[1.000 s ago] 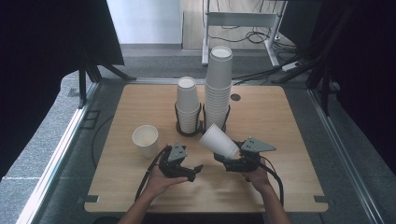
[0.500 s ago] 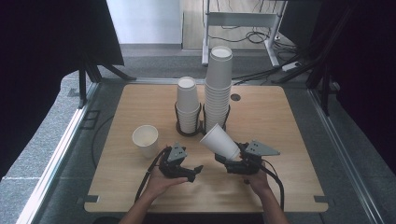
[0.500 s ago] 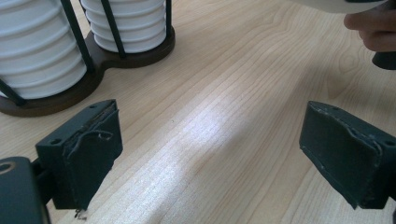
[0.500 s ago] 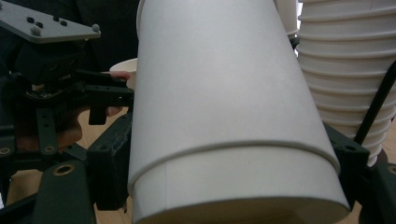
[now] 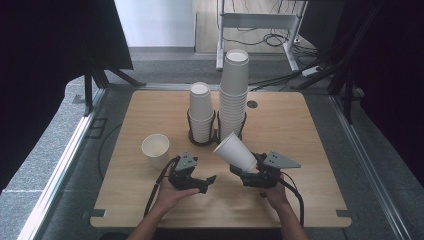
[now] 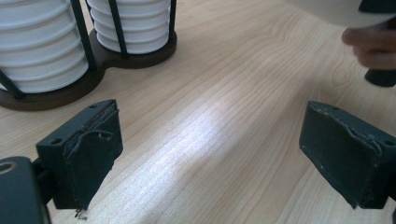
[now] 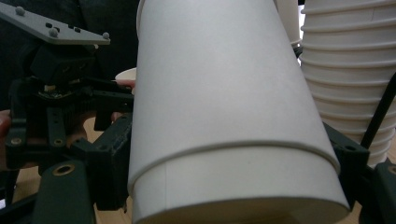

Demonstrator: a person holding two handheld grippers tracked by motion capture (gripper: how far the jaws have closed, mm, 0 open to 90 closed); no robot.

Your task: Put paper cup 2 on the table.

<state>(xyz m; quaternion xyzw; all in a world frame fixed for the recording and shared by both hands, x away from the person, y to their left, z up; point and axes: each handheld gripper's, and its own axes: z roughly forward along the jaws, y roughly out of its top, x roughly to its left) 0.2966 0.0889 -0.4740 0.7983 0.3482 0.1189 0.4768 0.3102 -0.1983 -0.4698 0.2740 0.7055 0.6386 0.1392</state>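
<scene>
High view: paper cup point(image 5: 235, 151) in right hand-held gripper point(image 5: 248, 177).

Bare table point(image 5: 310, 145) right of 2 cup stacks point(image 5: 232, 95).

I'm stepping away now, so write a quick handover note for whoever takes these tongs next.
Right tongs: shut on nested paper cups, at least two, tilted toward the left tongs.
Left tongs: open, holding nothing, low over the wooden table.
Single paper cup stands upright on the left.
Two cup stacks sit in the black holder.
Left to do, likely: pull the held cups apart and set them down.
</scene>
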